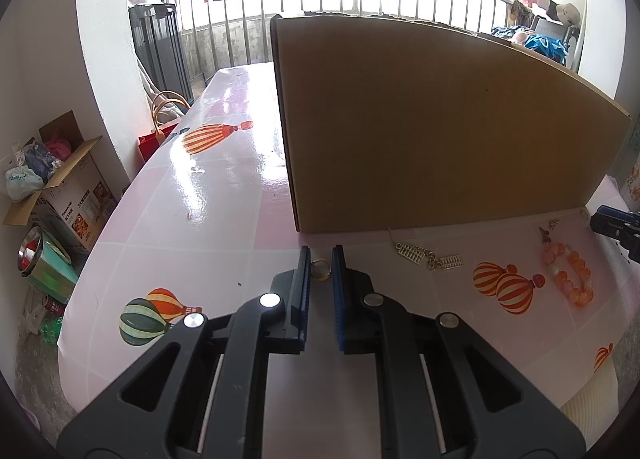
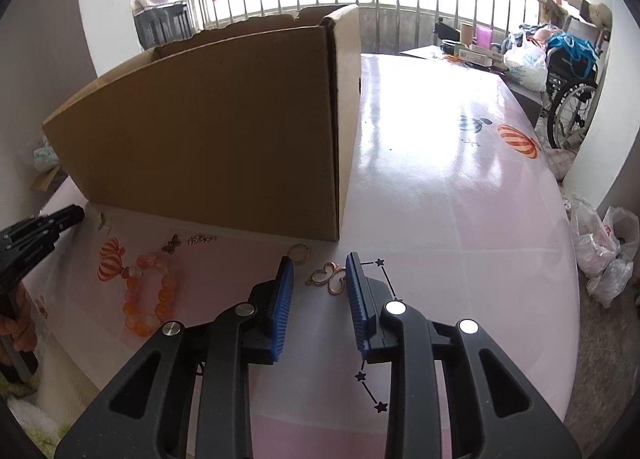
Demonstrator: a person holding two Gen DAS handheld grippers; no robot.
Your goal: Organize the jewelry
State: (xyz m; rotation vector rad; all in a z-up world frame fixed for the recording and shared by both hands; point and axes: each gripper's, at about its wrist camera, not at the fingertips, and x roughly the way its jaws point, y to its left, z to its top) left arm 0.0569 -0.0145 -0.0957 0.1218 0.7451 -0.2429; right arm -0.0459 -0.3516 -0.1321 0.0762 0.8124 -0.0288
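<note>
Two butterfly wings (image 2: 329, 277) toward the box (image 2: 224, 131).

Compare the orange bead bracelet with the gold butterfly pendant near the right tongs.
The bead bracelet is a closed loop of round orange and pink beads; the butterfly pendant is a thin gold outline. The bracelet is clearly bigger. The pendant lies between the right tongs' open fingers; the bracelet lies off to their left. Both rest flat on the table.
</note>
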